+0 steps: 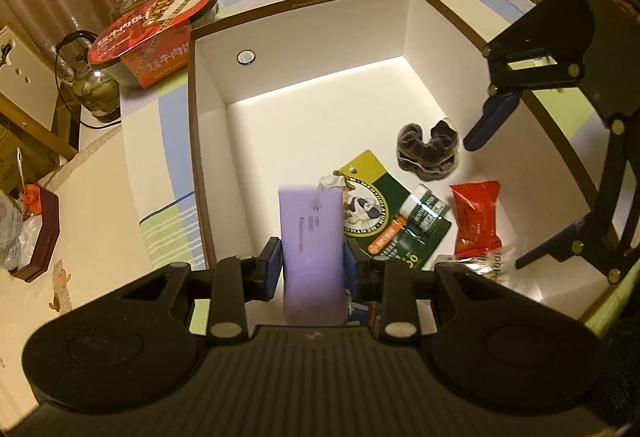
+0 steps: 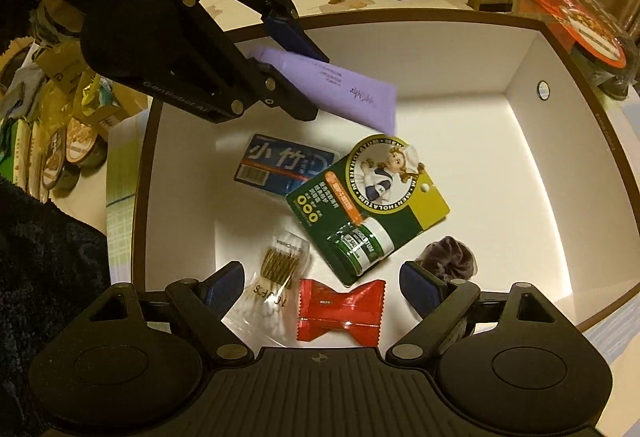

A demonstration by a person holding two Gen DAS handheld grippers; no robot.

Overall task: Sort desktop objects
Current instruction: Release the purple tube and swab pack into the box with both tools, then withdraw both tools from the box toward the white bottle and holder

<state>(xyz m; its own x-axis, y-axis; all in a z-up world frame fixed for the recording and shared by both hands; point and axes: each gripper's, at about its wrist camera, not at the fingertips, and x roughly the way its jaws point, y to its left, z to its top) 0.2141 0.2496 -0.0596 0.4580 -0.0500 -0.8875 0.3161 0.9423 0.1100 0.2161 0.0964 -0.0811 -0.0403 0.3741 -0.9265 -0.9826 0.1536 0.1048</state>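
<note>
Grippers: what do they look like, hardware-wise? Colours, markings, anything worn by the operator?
Both are matte black linkage frames with silver rivet pins, round side housings and a ribbed black base plate. The left gripper and right gripper carry blue fingers. The left one's side reads "GenRobot AI" in pale lettering, seen from the right wrist view. No cables visible. A dark fuzzy sleeve shows beside it.

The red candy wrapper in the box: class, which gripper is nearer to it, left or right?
Right. The right gripper hangs open directly over the red candy wrapper. The left gripper is off to the side, shut on the purple packet.
</note>
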